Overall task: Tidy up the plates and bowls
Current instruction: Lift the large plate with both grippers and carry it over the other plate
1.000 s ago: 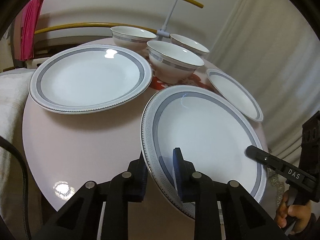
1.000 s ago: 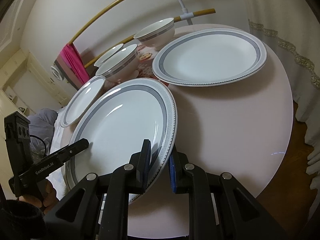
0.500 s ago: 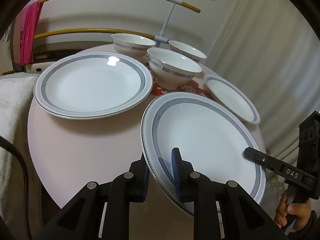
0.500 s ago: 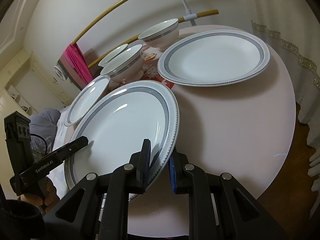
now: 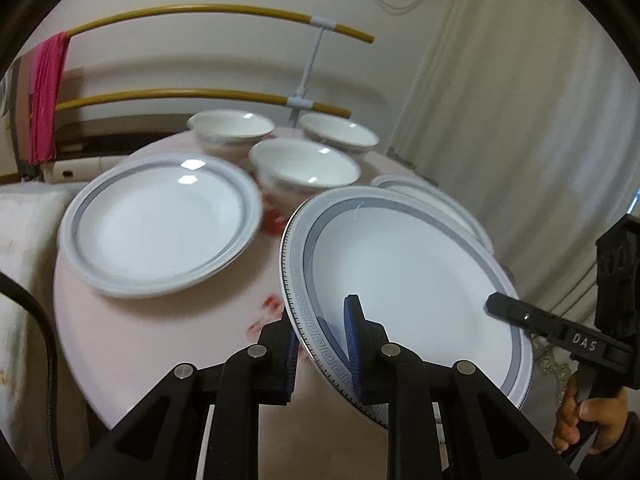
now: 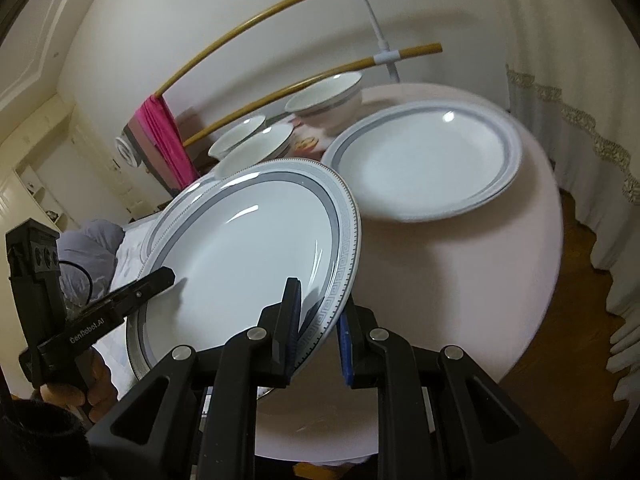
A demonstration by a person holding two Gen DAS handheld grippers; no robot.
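White porcelain with a grey band and a key-pattern rim, the large round plate [image 5: 408, 280] hangs tilted above the round pink table [image 5: 160, 336], carried between us at two opposite edges. Our left gripper [image 5: 324, 354] is clamped on its near rim, one blue pad above and one beneath; our right gripper [image 6: 318, 332] pinches the opposite rim the same way. A second grey-banded white plate [image 5: 160, 224] lies flat on the table, well apart from the one we hold, and a smaller grey-banded plate [image 5: 432, 196] shows partly behind it. Three white bowls [image 5: 304, 168] stand near the far edge; motion blur keeps us from saying whether they touch
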